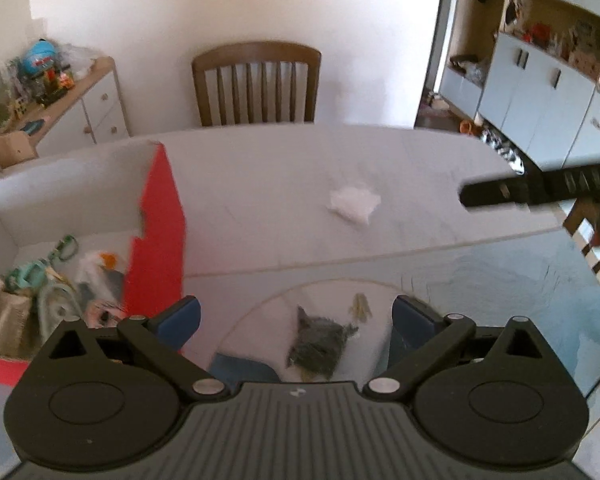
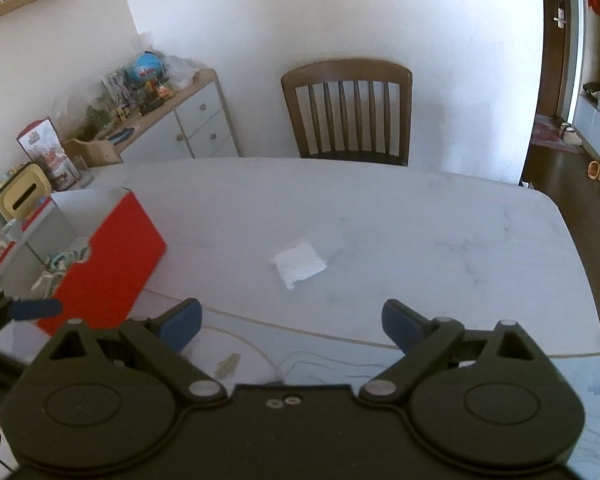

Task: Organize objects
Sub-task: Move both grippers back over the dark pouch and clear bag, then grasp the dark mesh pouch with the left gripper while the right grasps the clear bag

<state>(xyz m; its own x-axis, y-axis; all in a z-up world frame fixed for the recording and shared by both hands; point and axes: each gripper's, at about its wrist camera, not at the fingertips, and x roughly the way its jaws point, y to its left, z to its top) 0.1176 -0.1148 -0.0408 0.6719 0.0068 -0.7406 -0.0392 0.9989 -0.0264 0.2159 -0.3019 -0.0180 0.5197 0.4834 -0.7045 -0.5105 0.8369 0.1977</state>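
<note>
My left gripper (image 1: 296,316) is open and empty, low over a pale printed mat (image 1: 480,280) at the table's near edge. Below its jaws lies a grey furry cat shape (image 1: 320,344); I cannot tell whether it is a toy or a print. A small yellowish thing (image 1: 360,306) lies beside it. A red and white box (image 1: 160,232) at the left holds several small items. A white crumpled packet (image 1: 354,204) (image 2: 298,264) lies alone mid-table. My right gripper (image 2: 292,324) is open and empty, short of the packet. One of its black fingers (image 1: 520,192) reaches in from the right.
A wooden chair (image 2: 348,112) stands at the table's far side against the white wall. A cluttered sideboard (image 2: 172,120) is at the back left, and pale cabinets (image 1: 540,92) at the right. The red box (image 2: 104,272) stands left of the right gripper.
</note>
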